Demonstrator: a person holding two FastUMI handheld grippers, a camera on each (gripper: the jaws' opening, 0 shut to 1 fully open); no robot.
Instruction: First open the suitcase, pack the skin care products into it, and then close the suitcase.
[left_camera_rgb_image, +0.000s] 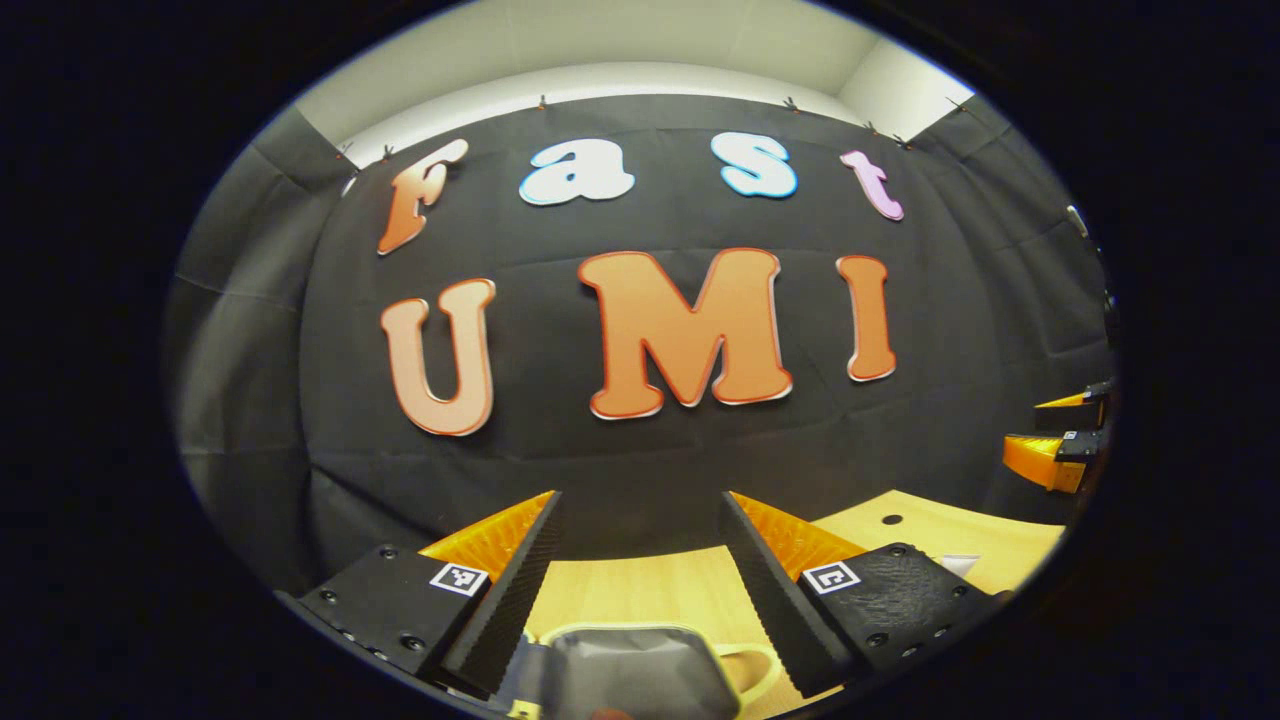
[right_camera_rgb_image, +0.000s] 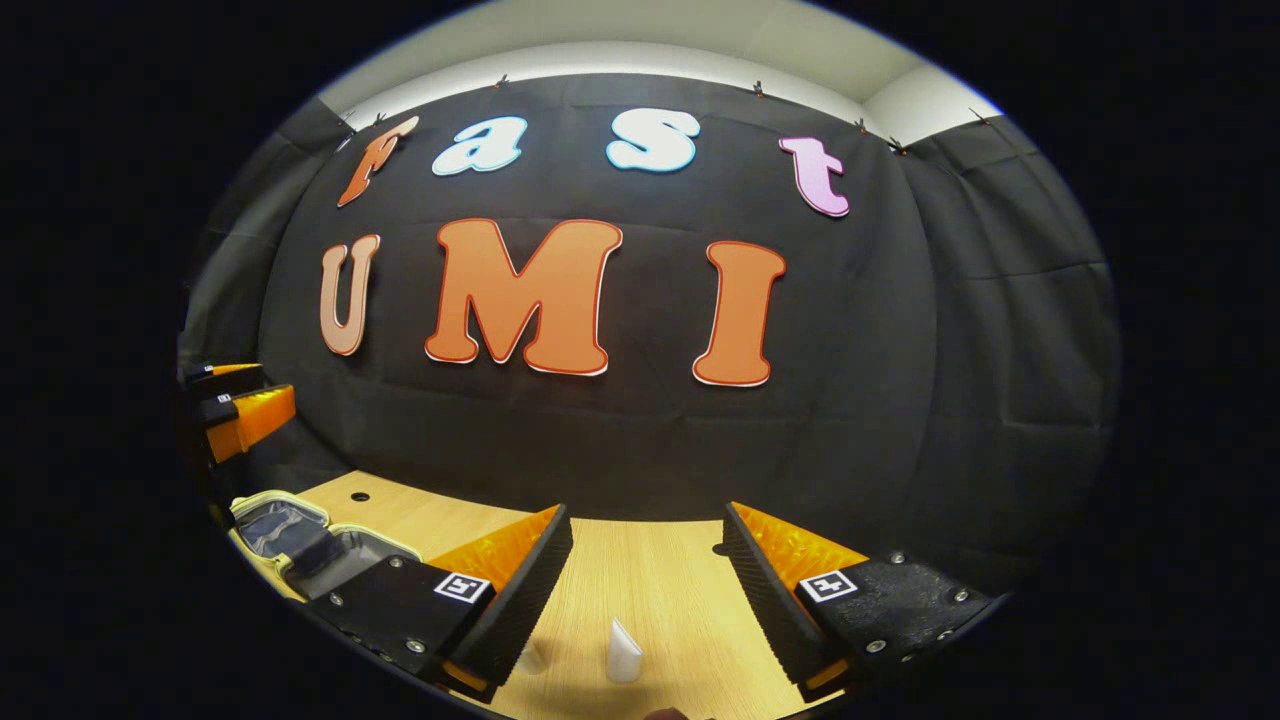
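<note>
Suitcase (right_camera_rgb_image: 300, 540) small, pale rim, grey lining, lies open on wooden table (right_camera_rgb_image: 650, 570). White skin care tube (right_camera_rgb_image: 623, 652) stands before right gripper (right_camera_rgb_image: 645, 560). Left gripper (left_camera_rgb_image: 640, 545) above suitcase. Both grippers level, fingers spread, empty.

My left gripper (left_camera_rgb_image: 640, 520) and right gripper (right_camera_rgb_image: 648, 530) both have ribbed wedge fingers on black screwed blocks, each with a square tag.

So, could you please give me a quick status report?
Left gripper open, holding nothing, above the open suitcase. Right gripper open, over a small white bottle on the table. Nothing in the way.
</note>
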